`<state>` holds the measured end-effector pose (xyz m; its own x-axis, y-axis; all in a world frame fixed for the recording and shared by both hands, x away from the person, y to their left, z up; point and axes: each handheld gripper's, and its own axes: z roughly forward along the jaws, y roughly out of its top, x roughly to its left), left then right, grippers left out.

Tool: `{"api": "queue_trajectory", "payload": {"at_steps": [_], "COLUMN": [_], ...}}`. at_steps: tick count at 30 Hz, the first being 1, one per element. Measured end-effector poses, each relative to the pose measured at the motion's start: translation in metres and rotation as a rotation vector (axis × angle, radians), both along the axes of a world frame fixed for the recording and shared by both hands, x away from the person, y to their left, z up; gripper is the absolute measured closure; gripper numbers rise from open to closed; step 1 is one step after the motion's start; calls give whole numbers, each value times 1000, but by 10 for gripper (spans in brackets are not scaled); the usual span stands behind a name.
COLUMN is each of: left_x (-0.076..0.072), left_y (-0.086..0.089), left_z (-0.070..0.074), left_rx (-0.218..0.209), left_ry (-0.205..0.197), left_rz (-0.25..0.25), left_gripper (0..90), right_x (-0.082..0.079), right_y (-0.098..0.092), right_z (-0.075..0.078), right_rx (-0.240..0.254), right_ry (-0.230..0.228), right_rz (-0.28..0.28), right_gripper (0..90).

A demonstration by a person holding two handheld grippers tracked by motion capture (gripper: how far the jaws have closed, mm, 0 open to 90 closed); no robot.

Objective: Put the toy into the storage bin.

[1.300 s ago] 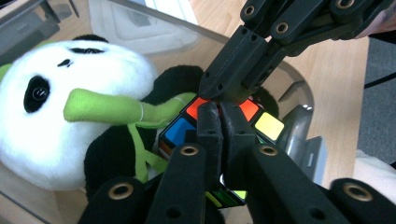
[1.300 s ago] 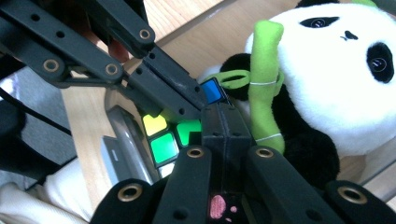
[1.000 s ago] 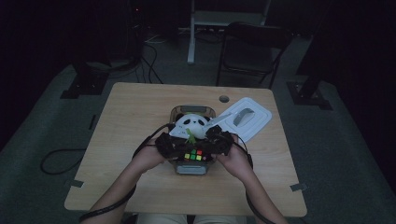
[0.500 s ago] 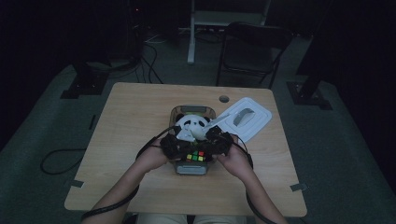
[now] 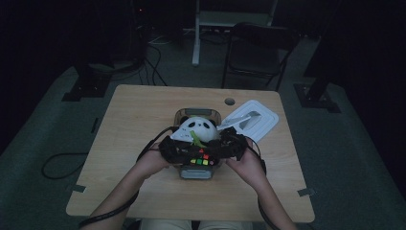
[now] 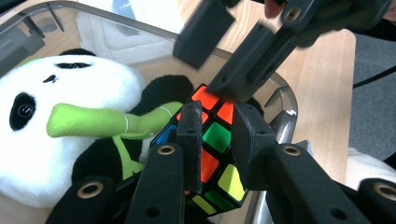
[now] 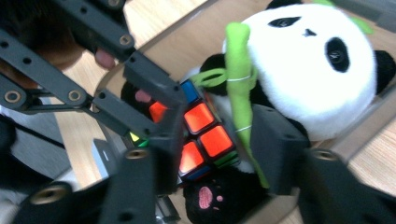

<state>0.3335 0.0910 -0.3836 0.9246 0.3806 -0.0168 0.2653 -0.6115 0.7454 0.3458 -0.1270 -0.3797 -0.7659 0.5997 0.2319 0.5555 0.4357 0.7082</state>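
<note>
High view: on the table point(image 5: 143, 120), clear bin point(image 5: 210, 114) with panda point(image 5: 197, 128) at the back and cube point(image 5: 201, 160) at the near end; lid point(image 5: 256, 122) off to the right. Left gripper point(image 5: 179, 149) and right gripper point(image 5: 225, 146) both down at the cube, close together. Risk of knocking into each other in so tight a spot.

Left gripper view: jaws just been opening, now a little spread over the cube's point(image 6: 217, 137) top face, gripping nothing. Too narrow a gap for the cube's width, so closing from here likely to skid off the tiles.

Right gripper view: jaws just been opening, now spread, with cube point(image 7: 205, 135) and green bamboo point(image 7: 239, 70) between them. One jaw hard by the cube, the other apart. Closing now likely to catch the bamboo too and drag the panda up, or tip the cube deeper into the bin.
</note>
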Motion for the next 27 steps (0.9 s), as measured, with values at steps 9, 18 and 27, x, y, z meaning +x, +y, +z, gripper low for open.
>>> {"api": "queue_trajectory", "payload": {"at_steps": [9,18,27], "left_x": [1,5,9], "left_y": [12,42,66], "left_z": [2,6,0], "left_rx": [-53,-129,-151], "left_ry": [24,26,23], "left_rz": [30,121,209], "left_gripper": [572,332,183], "right_x": [1,0,3], "right_y": [-15,-41,-70], "right_z": [-4,-11,-21], "right_rx": [62,65,18], "right_ry": [19,-3,-28], "right_rz": [-48,-137,-265], "right_gripper": [310,214,210]}}
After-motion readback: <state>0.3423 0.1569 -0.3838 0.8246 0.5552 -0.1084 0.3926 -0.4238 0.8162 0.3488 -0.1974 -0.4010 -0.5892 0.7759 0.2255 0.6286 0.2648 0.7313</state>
